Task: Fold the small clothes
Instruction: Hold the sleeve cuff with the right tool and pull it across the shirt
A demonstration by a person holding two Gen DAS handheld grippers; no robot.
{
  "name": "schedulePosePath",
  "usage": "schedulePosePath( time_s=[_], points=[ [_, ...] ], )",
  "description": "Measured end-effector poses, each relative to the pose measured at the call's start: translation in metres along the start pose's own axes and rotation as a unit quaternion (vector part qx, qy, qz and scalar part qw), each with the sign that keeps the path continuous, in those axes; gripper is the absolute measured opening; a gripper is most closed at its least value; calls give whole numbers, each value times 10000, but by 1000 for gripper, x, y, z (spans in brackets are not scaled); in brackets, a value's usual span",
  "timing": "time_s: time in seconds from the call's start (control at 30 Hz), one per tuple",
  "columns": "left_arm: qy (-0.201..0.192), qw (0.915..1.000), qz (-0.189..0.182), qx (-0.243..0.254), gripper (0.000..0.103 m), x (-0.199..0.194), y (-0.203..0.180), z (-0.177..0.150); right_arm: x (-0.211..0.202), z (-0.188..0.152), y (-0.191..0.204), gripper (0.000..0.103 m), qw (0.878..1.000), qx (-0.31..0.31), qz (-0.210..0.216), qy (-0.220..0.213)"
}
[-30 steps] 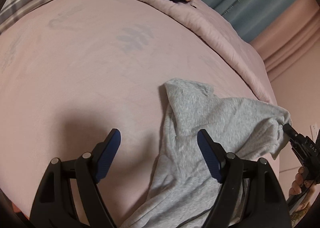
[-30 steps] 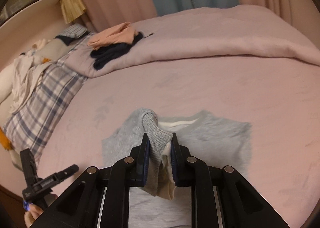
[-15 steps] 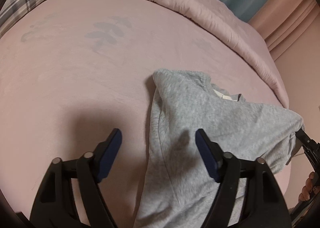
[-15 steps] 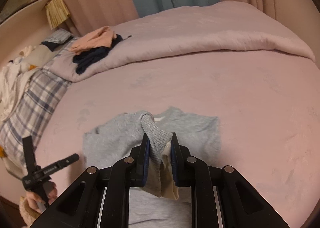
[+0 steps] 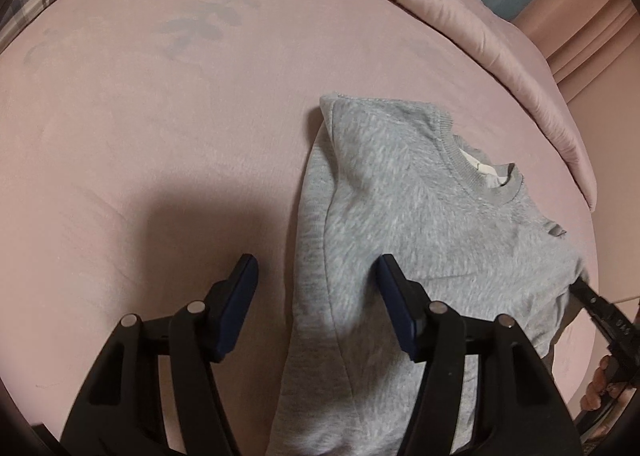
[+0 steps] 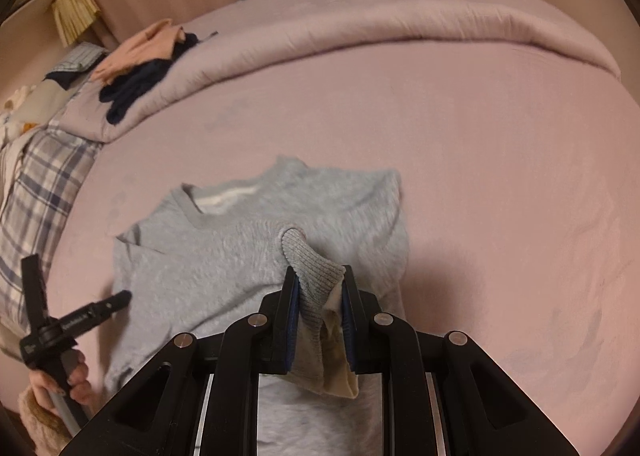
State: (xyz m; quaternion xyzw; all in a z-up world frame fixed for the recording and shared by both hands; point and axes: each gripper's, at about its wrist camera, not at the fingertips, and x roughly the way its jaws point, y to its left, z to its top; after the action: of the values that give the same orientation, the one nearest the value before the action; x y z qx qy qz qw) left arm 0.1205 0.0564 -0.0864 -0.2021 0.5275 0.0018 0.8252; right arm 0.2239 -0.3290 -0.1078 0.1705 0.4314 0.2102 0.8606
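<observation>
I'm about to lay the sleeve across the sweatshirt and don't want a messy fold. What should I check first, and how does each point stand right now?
1. Right gripper shut on the ribbed cuff: ok.
2. Left gripper open and holding nothing, free to pin fabric: ok.
3. Gray sweatshirt lying flat on the pink bedsheet: not ok, its left edge is doubled over in a raised fold.
4. Neckline visible and facing up: ok.
5. Hem squared: cannot tell, hidden behind the grippers.
6. Pile of clothes on the comforter apart from the work area: ok.
</observation>
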Motion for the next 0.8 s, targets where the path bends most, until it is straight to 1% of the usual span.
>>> schedulePosePath(
  time_s=[0.1, 0.23, 0.33, 0.5, 0.6, 0.67, 0.7, 0.73, 0.8],
  points=[
    [-30, 10000, 14, -16, 64, 4, -2, -3, 8, -5, -9, 20, 9999, 97, 91, 58],
    [-111, 9999, -32, -97, 64, 4, 1, -5, 13, -9, -20, 20, 9994, 233, 264, 50],
    [-203, 9998, -3, -26, 65, 5, -1, -7, 12, -8, -21, 20, 9991, 176, 373, -46],
    [-341, 9994, 17, -86, 65, 4, 0, -12, 4, -14, -37, 20, 9958, 335, 812, -273],
    [-416, 9991, 82, -90, 65, 2, -2, -15, -1, -15, -45, 20, 9928, 395, 1083, -312],
    [-455, 9988, 84, -160, 64, 0, -2, -16, -4, -14, -45, 20, 9923, 368, 1136, -330],
    [-467, 9987, 51, -219, 61, -1, -1, -18, -5, -14, -44, 20, 9923, 354, 1134, -344],
    [-469, 9985, 11, -278, 61, -3, -1, -20, -7, -15, -44, 20, 9922, 350, 1141, -372],
    [-456, 9986, -30, -284, 58, -7, -2, -22, -10, -16, -40, 20, 9930, 246, 1076, -426]
  ],
)
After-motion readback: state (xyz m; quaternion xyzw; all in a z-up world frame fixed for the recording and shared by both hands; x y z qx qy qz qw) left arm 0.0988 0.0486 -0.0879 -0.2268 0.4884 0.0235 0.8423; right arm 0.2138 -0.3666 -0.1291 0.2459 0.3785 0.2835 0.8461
